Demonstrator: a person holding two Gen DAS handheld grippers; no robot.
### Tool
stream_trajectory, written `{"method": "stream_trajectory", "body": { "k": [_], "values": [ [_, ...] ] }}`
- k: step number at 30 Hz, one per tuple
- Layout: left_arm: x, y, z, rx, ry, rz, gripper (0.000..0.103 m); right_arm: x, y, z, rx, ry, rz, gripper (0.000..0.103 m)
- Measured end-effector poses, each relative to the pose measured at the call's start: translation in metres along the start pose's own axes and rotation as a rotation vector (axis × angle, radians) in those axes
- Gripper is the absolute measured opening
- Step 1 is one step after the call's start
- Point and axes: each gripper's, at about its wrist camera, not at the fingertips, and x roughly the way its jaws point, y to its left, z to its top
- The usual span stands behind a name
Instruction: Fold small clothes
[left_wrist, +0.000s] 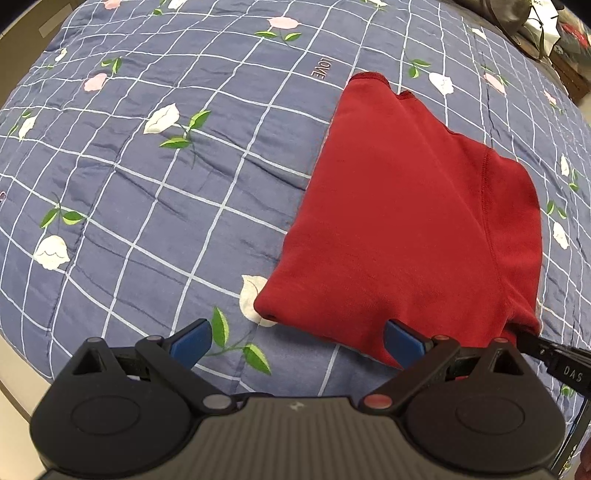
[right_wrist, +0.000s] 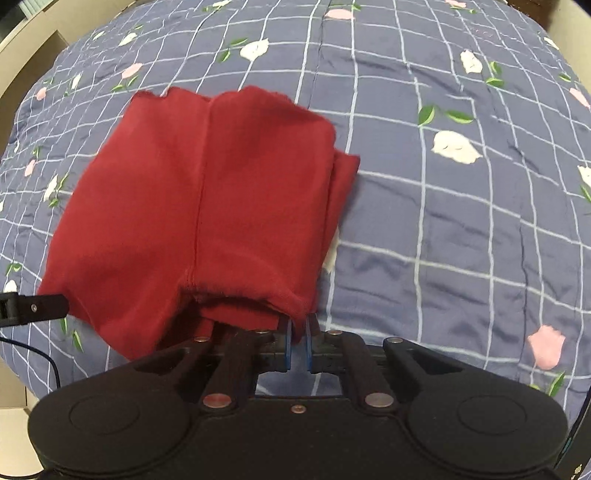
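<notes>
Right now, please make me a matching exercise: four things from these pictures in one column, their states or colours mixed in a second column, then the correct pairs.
Things:
1. left tool
2. right tool
3. garment
4. quilt

States:
A. blue with white grid and flowers
B. open, holding nothing
C. red, folded in layers
D. shut on the garment's edge

Pairs: 1-B, 2-D, 3-C, 4-A

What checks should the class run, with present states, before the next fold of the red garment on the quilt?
1. Right tool shut on the red garment: ok.
2. Left tool open and holding nothing: ok.
3. Garment already folded once, layers showing at its right edge: ok.
4. Layers lined up: not ok, the lower ones stick out.
5. Bare quilt beside it for the fold: ok.
6. Grip catches every layer: cannot tell.
</notes>
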Motion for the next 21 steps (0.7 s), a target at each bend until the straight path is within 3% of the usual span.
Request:
{"method": "stream_trajectory", "body": {
  "k": [7, 21],
  "values": [
    [-0.001, 0.003, -0.001, -0.001, -0.001, 0.003, 0.101, 0.003, 0.008, -0.011, -0.012, 0.024, 0.018, 0.006],
    [-0.003, 0.005, -0.003, 0.002, -0.007, 0.014, 0.101, 0.005, 0.000, -0.015, 0.087, 0.034, 0.068, 0.008]
  ]
}}
